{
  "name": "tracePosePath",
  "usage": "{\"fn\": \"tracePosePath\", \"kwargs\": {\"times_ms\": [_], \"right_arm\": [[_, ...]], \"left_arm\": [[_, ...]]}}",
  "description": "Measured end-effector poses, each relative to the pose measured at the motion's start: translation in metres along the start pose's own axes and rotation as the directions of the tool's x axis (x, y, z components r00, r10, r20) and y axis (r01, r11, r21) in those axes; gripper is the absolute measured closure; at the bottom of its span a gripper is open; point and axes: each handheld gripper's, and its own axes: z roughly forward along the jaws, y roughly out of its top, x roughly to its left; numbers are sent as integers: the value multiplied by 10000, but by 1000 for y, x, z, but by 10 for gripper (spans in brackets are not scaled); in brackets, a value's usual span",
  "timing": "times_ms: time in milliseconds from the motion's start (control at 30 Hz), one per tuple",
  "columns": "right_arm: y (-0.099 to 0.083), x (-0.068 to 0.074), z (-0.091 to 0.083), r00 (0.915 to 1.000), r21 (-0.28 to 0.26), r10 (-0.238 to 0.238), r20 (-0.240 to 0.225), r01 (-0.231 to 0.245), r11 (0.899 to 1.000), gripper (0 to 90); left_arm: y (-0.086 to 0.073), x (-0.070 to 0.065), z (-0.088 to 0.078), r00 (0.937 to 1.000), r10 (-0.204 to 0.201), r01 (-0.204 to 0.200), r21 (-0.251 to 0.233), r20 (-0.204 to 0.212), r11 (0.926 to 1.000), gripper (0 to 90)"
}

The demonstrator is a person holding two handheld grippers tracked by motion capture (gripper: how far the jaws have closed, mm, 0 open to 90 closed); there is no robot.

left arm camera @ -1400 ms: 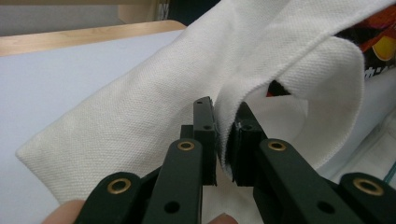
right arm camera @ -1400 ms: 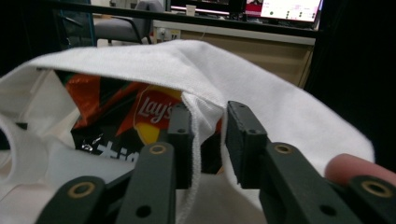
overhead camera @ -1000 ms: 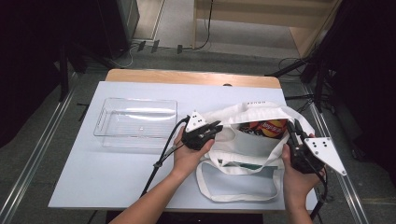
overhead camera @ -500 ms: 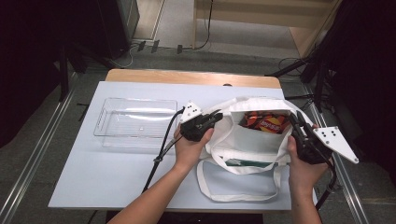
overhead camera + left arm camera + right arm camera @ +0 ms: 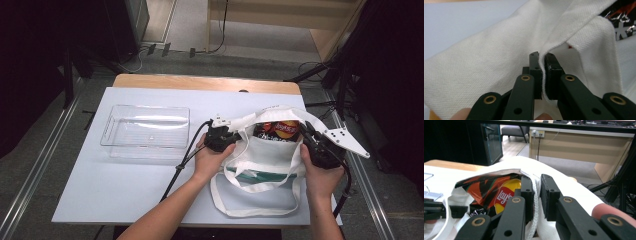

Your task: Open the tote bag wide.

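White tote bag held open at the table's right side, both rims pinched.

The left gripper clamps woven canvas rim at the bag's nine o'clock; the right gripper nips the three o'clock rim, its view revealing a glossy crisp packet inside (brand legible). From above, a clear ribbed plastic tray lies at nine o'clock, well apart.

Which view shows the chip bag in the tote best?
Right gripper view: the chip bag sits close, logo readable, poking out of the tote bag. The high view shows its top small inside the opening. The left gripper view catches just a dark corner.
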Motion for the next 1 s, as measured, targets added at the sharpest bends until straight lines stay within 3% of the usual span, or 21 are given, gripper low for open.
{"fn": "tracePosePath", "kwargs": {"times_ms": [67, 233, 333, 467, 567, 600, 633, 700, 767, 900, 1000], "right_arm": [[0, 1, 0, 10000, 7, -30, 25, 30, 10000, 828], [0, -4, -2, 9998, -135, 217, -18, -217, 9997, 829], [-1, -6, -5, 9996, -257, 269, -31, -269, 9993, 830], [-1, -6, -6, 9992, -355, 402, -47, -404, 9986, 830], [-2, -5, -6, 9990, -390, 454, -31, -454, 9982, 830], [-2, -6, -5, 9989, -400, 457, -45, -458, 9982, 830], [-3, -5, -5, 9989, -403, 465, -40, -466, 9981, 830], [-3, -5, -5, 9988, -399, 489, -47, -491, 9980, 830], [-3, -4, -4, 9986, -415, 531, -81, -534, 9977, 830], [-5, -2, -4, 9988, -416, 480, -134, -485, 9980, 830], [-6, 0, -3, 9987, -357, 469, -198, -476, 9982, 832]], "left_arm": [[0, -1, -2, 9999, 128, -128, -49, -39, 9999, 844], [1, -7, -24, 9992, 370, -356, -802, 162, 9961, 564], [1, -13, -41, 9973, 697, -719, -1359, -213, 9881, 443], [2, -18, -63, 9973, 736, -736, -2150, -80, 9738, 342], [1, -26, -77, 9946, 1040, -1014, -2735, -49, 9565, 353], [1, -26, -77, 9946, 1040, -1014, -2735, -49, 9565, 394], [0, -35, -79, 9894, 1447, -1365, -2802, 88, 9502, 472], [-1, -45, -75, 9830, 1817, -1690, -2615, 249, 9503, 548], [-4, -52, -67, 9796, 2009, -1934, -2431, 60, 9505, 632], [-6, -56, -52, 9810, 1940, -1888, -2443, -26, 9512, 652], [-4, -60, -43, 9773, 2110, -2096, -2388, -198, 9482, 660]]}}
